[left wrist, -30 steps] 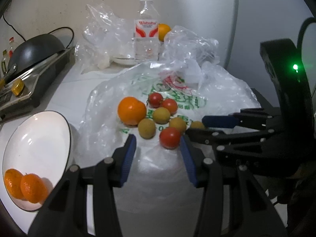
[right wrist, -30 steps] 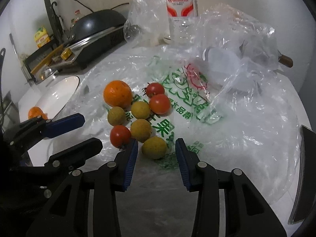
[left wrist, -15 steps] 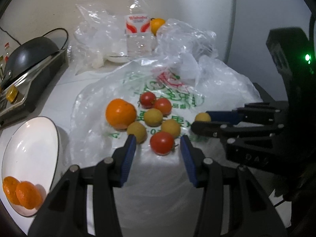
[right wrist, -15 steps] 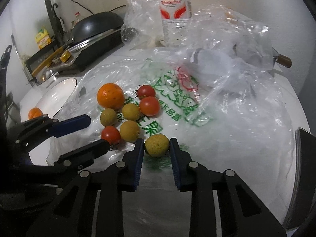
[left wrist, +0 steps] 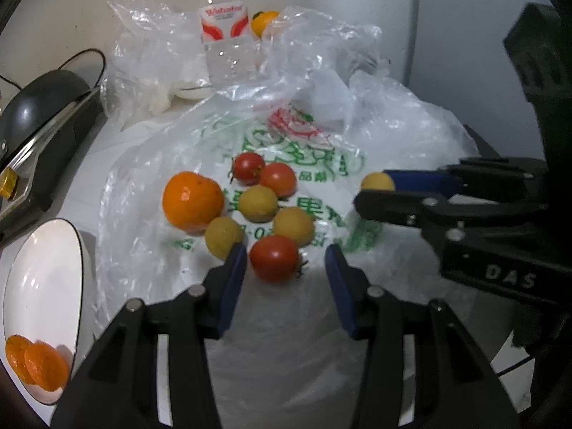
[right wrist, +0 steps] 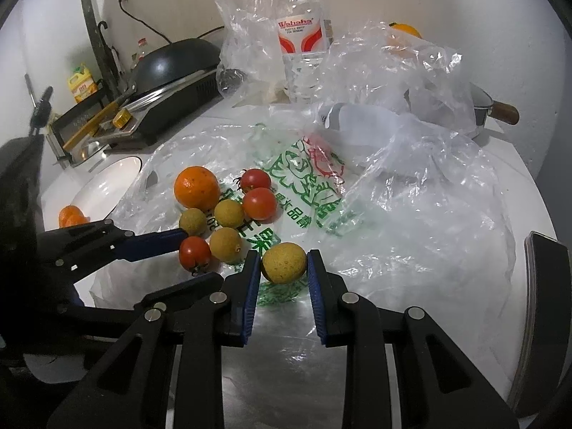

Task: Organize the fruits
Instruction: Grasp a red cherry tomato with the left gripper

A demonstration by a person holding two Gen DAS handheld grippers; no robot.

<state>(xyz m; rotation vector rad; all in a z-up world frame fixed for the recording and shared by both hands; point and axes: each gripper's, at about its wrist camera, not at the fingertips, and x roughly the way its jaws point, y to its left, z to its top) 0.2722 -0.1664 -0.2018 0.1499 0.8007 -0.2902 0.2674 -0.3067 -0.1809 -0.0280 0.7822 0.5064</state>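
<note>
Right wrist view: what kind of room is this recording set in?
Most likely a home kitchen counter. A dark lidded cooking appliance sits plugged in by the wall, a small pan with a wooden handle stands at the back, and a white bowl holds orange fruit.

A home kitchen: a dark wok point(right wrist: 177, 60) sits on a plugged-in cooktop point(right wrist: 168, 107) far left of the tools, a white plate point(right wrist: 103, 186) nearer, a water bottle point(right wrist: 302, 39) and saucepan point(right wrist: 482, 107) ahead, fruit on a plastic bag point(right wrist: 411, 214) on the white counter point(right wrist: 514, 164).
</note>
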